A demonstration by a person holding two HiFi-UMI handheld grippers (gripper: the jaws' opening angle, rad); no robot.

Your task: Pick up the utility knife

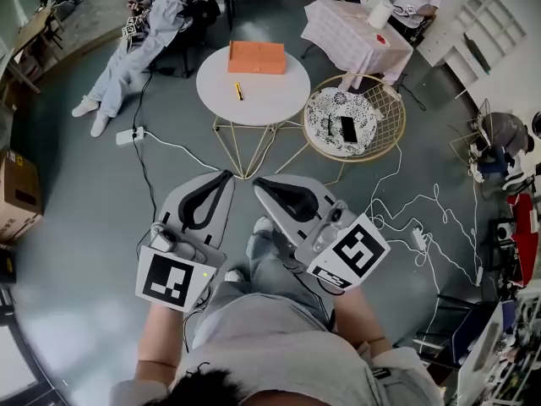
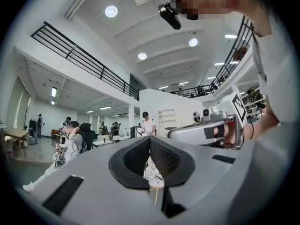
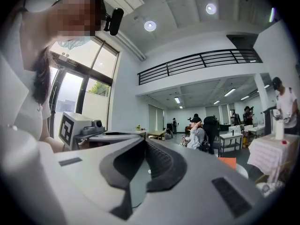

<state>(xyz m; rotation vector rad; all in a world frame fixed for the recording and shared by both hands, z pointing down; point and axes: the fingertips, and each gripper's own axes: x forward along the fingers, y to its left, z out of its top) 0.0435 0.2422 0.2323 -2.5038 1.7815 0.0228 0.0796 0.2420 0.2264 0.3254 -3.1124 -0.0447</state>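
The utility knife (image 1: 238, 91) is a small yellow tool lying on the round white table (image 1: 270, 96), just in front of an orange box (image 1: 256, 57). Both grippers are held close to the person's body, well short of the table and above the floor. In the head view the left gripper (image 1: 226, 175) and the right gripper (image 1: 259, 183) point toward the table with their jaws pressed together and nothing in them. The left gripper view shows its jaws (image 2: 149, 138) shut, with the right gripper's body (image 2: 206, 128) beside them. The right gripper view shows its jaws (image 3: 144, 140) shut too.
A wire-frame side table (image 1: 391, 129) to the right holds a patterned cloth and a black phone (image 1: 347, 128). Behind it is a cloth-covered table (image 1: 355, 32). A seated person (image 1: 139, 45) is at the back left. Cables and a power strip (image 1: 128, 135) cross the floor; a cardboard box (image 1: 17, 193) stands at the left.
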